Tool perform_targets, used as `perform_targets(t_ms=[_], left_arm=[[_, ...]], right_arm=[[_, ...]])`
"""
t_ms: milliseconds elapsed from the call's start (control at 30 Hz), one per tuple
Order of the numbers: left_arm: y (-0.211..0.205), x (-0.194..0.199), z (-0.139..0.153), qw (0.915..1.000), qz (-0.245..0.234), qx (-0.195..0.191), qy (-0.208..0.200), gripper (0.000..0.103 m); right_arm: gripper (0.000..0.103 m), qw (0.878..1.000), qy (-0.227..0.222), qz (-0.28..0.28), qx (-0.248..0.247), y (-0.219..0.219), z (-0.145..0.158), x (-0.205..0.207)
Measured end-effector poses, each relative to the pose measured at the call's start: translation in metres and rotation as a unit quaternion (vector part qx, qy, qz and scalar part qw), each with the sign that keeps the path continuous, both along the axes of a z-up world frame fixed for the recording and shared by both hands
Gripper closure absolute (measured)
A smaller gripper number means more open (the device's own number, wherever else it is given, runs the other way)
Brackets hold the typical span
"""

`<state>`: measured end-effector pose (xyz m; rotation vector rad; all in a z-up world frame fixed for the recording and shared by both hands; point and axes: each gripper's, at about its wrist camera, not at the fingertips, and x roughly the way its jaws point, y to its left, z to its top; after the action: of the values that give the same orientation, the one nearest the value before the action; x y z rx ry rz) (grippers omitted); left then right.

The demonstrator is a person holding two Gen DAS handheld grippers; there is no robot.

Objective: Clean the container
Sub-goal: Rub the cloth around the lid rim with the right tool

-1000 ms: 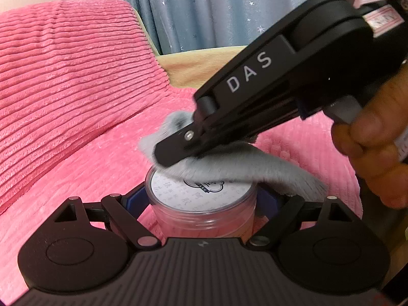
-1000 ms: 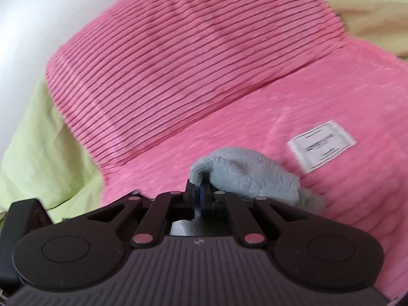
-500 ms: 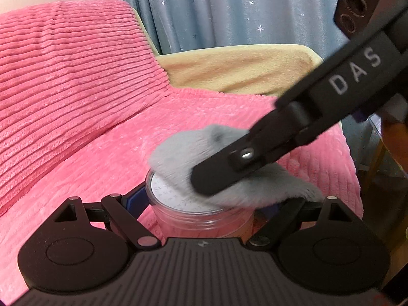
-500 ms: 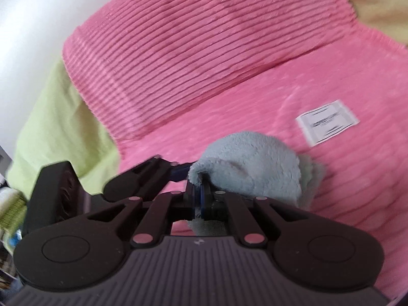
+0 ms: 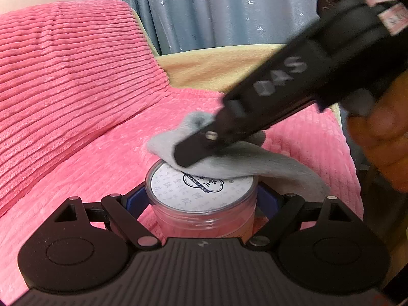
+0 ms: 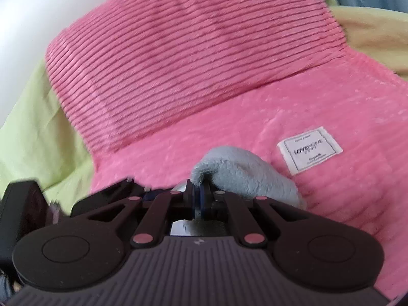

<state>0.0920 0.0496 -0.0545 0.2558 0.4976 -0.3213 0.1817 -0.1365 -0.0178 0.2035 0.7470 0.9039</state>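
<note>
A clear round container (image 5: 204,204) with a white printed lid sits clamped between the blue pads of my left gripper (image 5: 201,201), which is shut on it above the pink cover. A fluffy grey cloth (image 5: 242,158) lies across the far right part of the lid. My right gripper (image 5: 193,150) comes in from the upper right, shut on that cloth and pressing it onto the lid. In the right wrist view the grey cloth (image 6: 239,178) bulges out past the closed fingers of the right gripper (image 6: 200,191). A person's hand (image 5: 382,132) holds the right gripper's handle.
A pink ribbed cover (image 5: 76,89) drapes the sofa seat and backrest. It carries a white sewn label (image 6: 309,150). Yellow-green fabric (image 6: 38,127) shows at the left, a beige armrest (image 5: 216,66) and a blue starred curtain (image 5: 216,7) behind.
My right gripper has swept the grey cloth from the lid's near right side back toward the far left edge, uncovering most of the printed lid. The left gripper and container held still.
</note>
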Motion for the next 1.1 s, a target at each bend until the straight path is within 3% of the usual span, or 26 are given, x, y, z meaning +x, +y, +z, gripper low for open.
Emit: perform_targets(t_ms=[200,367,600,767,933,1100], left_arm=[[-0.002,-0.001,0.001,1.0000,0.001,0.003,0.000,0.016],[-0.001,-0.002,0.001,1.0000,0.003,0.002,0.000,0.016],[-0.006,0.000,0.003,1.0000,0.007,0.002,0.000,0.016],[-0.007,0.001,0.003,1.0000,0.009,-0.001,0.001,0.016],[-0.012,-0.001,0.002,0.9999,0.015,-0.002,0.000,0.016],[-0.013,-0.002,0.003,0.9999,0.015,-0.004,-0.001,0.016]], right_arm=[[0.102,0.998,0.035,0.038,0.024,-0.004,-0.003,-0.007],[0.102,0.996,0.060,0.033,0.065,0.009,-0.012,-0.001],[0.102,1.000,-0.007,-0.013,0.024,0.014,-0.006,0.000],[0.102,1.000,-0.008,-0.015,-0.002,0.002,-0.001,-0.007],[0.102,0.997,0.051,0.017,0.055,-0.013,-0.010,-0.007],[0.101,0.988,0.101,-0.005,0.117,-0.022,-0.021,0.004]])
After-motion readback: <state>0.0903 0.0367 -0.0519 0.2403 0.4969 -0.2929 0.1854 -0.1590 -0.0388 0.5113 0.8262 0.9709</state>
